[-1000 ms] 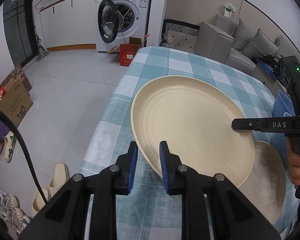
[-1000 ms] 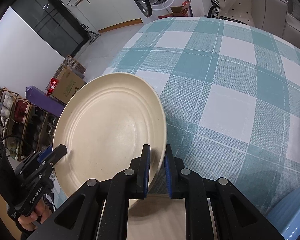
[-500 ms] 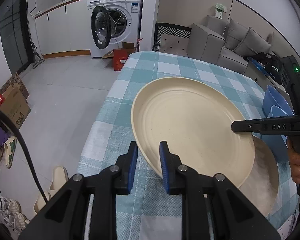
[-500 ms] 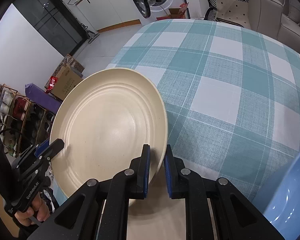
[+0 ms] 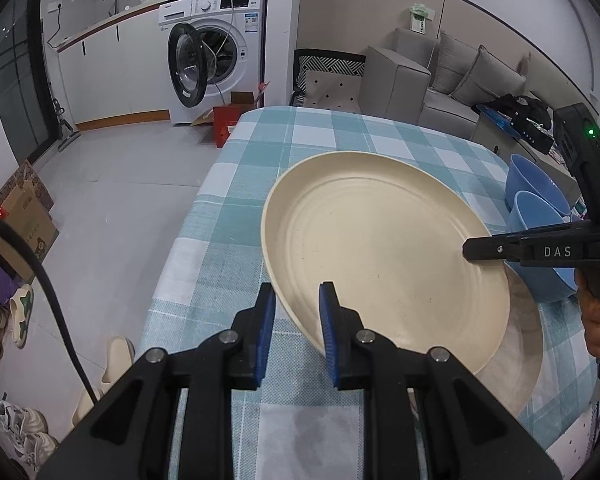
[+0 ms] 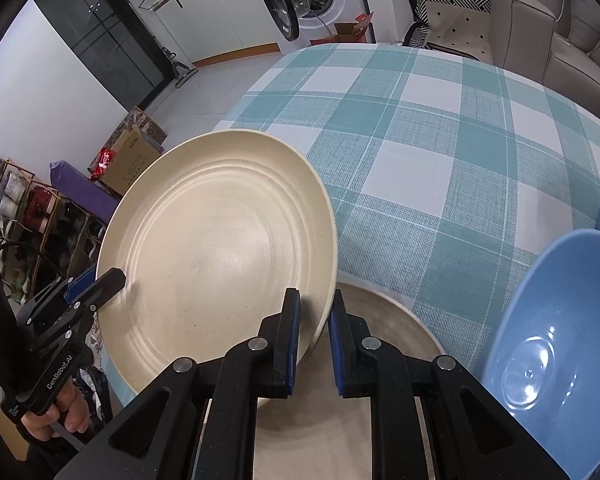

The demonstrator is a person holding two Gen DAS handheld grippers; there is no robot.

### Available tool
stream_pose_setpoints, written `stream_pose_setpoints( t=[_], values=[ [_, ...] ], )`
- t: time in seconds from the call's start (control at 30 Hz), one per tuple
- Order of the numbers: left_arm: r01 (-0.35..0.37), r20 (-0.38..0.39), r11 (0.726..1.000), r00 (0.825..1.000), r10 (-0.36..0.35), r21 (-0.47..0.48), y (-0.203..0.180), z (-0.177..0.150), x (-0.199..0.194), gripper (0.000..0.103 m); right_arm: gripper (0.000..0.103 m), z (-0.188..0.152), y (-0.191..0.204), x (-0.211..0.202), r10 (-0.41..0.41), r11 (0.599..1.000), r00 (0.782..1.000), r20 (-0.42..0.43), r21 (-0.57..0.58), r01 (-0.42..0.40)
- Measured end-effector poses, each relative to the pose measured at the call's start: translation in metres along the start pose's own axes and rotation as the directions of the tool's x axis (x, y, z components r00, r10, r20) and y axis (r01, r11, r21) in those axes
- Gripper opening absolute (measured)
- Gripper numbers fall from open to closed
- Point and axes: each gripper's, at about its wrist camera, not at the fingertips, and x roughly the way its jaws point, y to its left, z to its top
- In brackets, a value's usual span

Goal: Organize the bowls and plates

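Observation:
A large cream plate hangs tilted above the checked tablecloth, held at both sides. My left gripper is shut on its near rim. My right gripper is shut on the opposite rim and shows as a black arm in the left wrist view. The left gripper appears at the plate's far edge in the right wrist view. A second cream plate lies flat on the cloth right under the raised one. Two stacked blue bowls stand beside it.
The table with teal checked cloth stretches away from the plates. Its left edge drops to a tiled floor with slippers, boxes and a shoe rack. A washing machine and a grey sofa stand beyond.
Both grippers have carried the cream plate up and back along the table. The blue bowls have come into view beside it, and the lower plate shows more from under it.

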Motion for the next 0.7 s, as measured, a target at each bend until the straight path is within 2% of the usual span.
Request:
stream_pose_setpoints(
  t=[0.7],
  values=[
    [0.034,0.011,0.998,0.999,-0.035,0.045,-0.018,-0.018,-0.018,0.020,0.014,-0.039,-0.003,-0.023,-0.027,1.000,1.000,0.013,-0.003,0.027]
  ],
)
